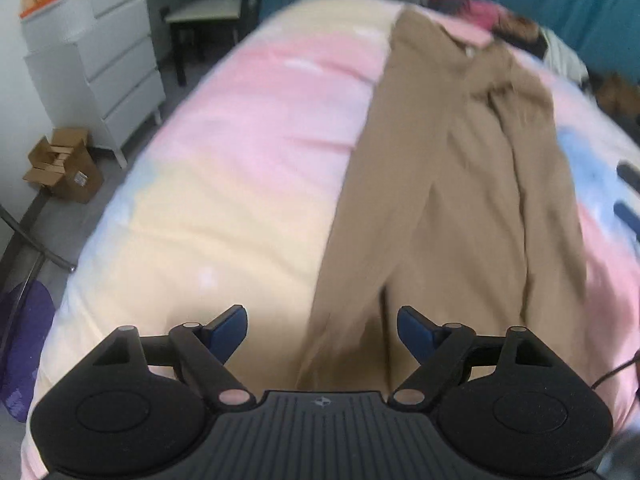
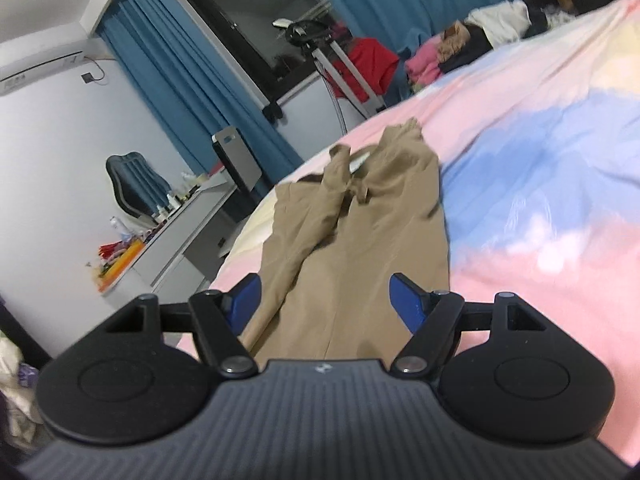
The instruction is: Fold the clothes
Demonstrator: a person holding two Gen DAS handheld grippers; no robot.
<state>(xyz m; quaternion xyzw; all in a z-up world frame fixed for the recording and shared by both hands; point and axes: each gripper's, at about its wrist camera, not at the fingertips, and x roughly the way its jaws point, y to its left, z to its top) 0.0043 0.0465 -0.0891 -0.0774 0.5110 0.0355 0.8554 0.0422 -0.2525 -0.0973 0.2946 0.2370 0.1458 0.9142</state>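
Note:
Tan trousers (image 1: 448, 184) lie lengthwise on the bed, one leg folded over the other, waistband at the far end. My left gripper (image 1: 322, 330) is open above the near leg ends, nothing between its blue pads. In the right wrist view the same trousers (image 2: 360, 236) stretch away from me, the waistband (image 2: 384, 140) rumpled at the far end. My right gripper (image 2: 325, 298) is open just above the near part of the trousers, holding nothing. Its fingertips (image 1: 630, 196) show at the right edge of the left wrist view.
The bed has a pink, blue and cream cover (image 1: 248, 128). A heap of other clothes (image 2: 472, 46) lies at its far end. A white drawer desk (image 1: 100, 64), a stool (image 1: 208, 16) and cardboard boxes (image 1: 64, 164) stand on the floor to the left.

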